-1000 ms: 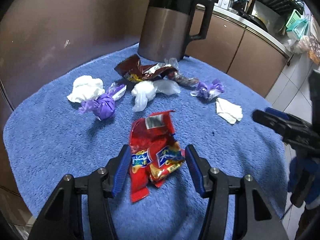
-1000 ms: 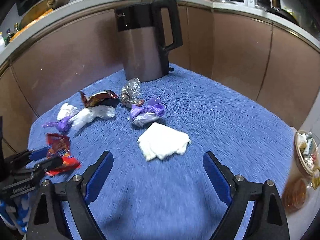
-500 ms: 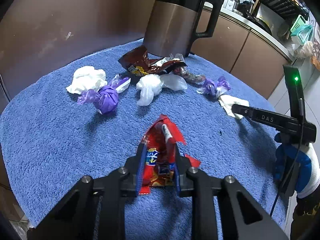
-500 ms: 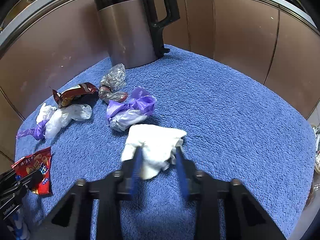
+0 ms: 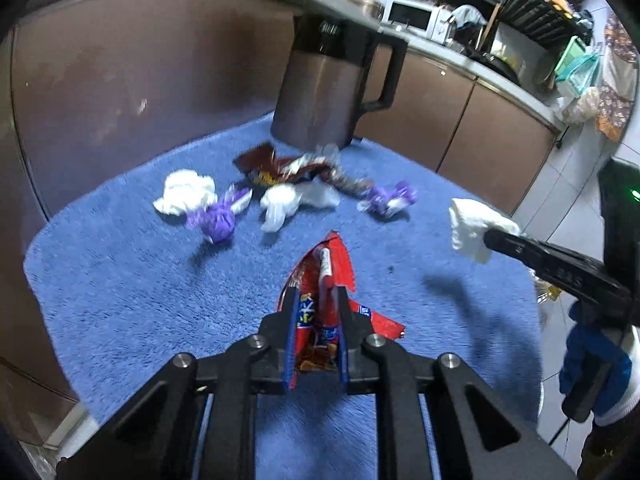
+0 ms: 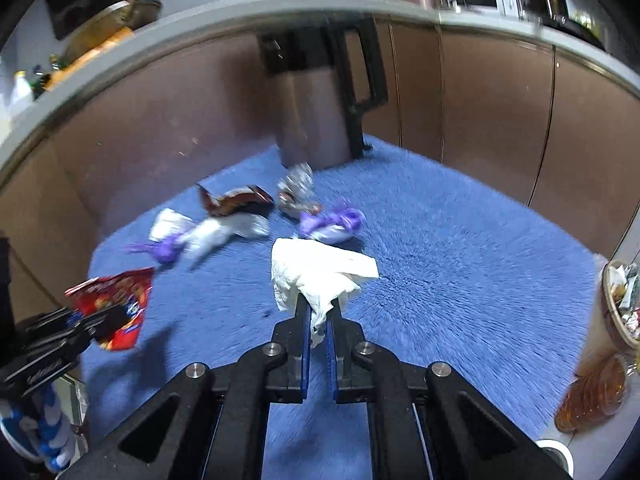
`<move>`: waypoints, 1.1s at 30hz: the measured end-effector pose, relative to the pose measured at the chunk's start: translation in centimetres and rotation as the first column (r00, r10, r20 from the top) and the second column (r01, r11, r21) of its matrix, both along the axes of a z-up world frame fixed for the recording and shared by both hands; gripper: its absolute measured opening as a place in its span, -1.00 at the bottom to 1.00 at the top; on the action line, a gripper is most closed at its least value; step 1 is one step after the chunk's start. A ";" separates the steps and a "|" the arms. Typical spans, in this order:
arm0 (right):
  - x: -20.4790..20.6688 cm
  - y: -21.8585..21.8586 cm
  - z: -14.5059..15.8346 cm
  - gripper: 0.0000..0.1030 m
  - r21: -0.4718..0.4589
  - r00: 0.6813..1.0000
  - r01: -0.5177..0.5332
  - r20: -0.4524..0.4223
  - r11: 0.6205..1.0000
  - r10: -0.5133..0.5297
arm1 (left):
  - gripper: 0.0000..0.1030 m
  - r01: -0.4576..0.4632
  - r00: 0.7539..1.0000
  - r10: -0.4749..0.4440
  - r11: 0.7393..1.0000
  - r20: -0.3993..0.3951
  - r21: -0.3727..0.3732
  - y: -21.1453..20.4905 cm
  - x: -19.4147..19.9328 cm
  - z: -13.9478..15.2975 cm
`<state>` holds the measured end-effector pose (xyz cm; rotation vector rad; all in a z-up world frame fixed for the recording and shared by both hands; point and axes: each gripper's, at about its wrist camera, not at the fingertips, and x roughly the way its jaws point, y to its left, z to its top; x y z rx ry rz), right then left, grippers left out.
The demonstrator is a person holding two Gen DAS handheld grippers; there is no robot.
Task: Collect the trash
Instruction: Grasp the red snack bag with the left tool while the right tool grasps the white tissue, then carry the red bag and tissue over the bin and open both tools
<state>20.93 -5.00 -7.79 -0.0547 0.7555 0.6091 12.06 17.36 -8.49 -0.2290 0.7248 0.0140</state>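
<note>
My left gripper [image 5: 317,300] is shut on a red snack wrapper [image 5: 326,268] and holds it above the blue towel [image 5: 120,288]; the wrapper also shows in the right wrist view [image 6: 116,300]. My right gripper [image 6: 319,312] is shut on a white tissue [image 6: 316,276], lifted off the towel; the tissue shows in the left wrist view [image 5: 472,228]. Loose trash lies at the back of the towel: a white tissue wad [image 5: 186,192], a purple wrapper [image 5: 218,220], a clear bag [image 5: 288,200], a brown wrapper [image 5: 280,166], another purple wrapper [image 5: 388,198].
A steel kettle with a black handle [image 5: 324,92] stands at the towel's far edge against brown cabinet doors [image 5: 120,88]. A small bin holding wrappers [image 6: 622,300] sits off the towel's right edge. An amber object [image 6: 592,396] lies below it.
Both grippers closed on their items and lifted them: the left on the red wrapper, the right on the white tissue. The views pulled up and back from the towel.
</note>
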 end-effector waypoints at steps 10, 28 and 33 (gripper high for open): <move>-9.6 -6.4 7.3 -0.87 0.070 0.985 0.051 0.163 0.996 -0.061 | -0.71 0.050 0.992 -0.053 0.998 0.112 0.025 -3.8 -4.3 5.7; -19.2 -24.3 3.6 -0.87 0.045 0.862 0.488 0.132 0.872 -0.489 | -0.70 0.441 0.892 -0.448 0.892 0.065 0.096 -23.5 -2.6 7.0; -19.1 -27.6 -0.1 -0.86 0.030 0.821 0.567 0.055 0.823 -0.568 | -0.70 0.575 0.817 -0.577 0.812 -0.020 0.100 -31.8 -1.1 4.4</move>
